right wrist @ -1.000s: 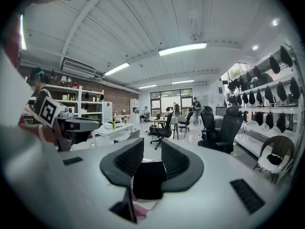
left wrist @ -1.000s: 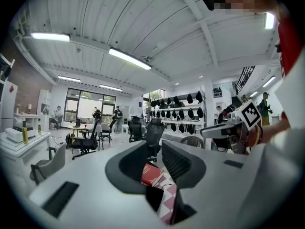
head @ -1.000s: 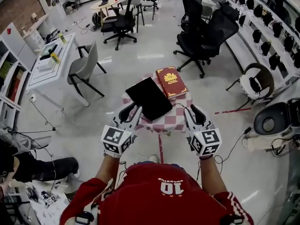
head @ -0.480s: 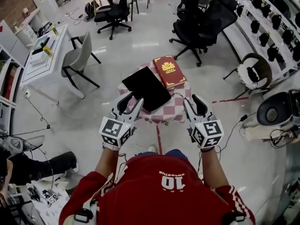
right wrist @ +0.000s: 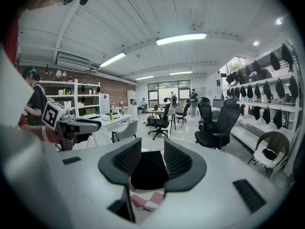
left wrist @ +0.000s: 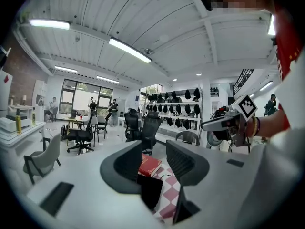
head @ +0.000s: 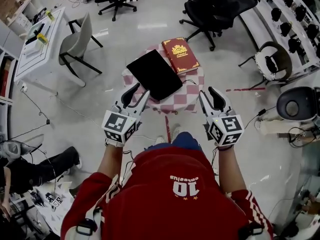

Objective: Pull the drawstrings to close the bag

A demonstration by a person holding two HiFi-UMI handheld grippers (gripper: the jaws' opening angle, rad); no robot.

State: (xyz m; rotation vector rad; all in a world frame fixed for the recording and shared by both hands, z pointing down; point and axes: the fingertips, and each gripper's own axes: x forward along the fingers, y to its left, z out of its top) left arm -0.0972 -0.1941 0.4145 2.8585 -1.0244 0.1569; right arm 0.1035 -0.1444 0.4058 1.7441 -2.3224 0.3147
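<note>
Flat black fabric bag (head: 154, 74) lies mid-frame on red-checked tabletop (head: 189, 93); left hand-held gripper (head: 140, 90) and right hand-held gripper (head: 210, 93), jaws just opened, seemingly empty.

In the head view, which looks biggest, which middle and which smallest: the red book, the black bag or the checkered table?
1. Largest: checkered table; the other two lie on it.
2. Middle: black bag, clearly bigger than the book.
3. Smallest: red book.
All three sit at about the same distance from the camera, so the order is safe.

One bag (head: 154, 74), one book (head: 179, 55), one table (head: 186, 97)
</note>
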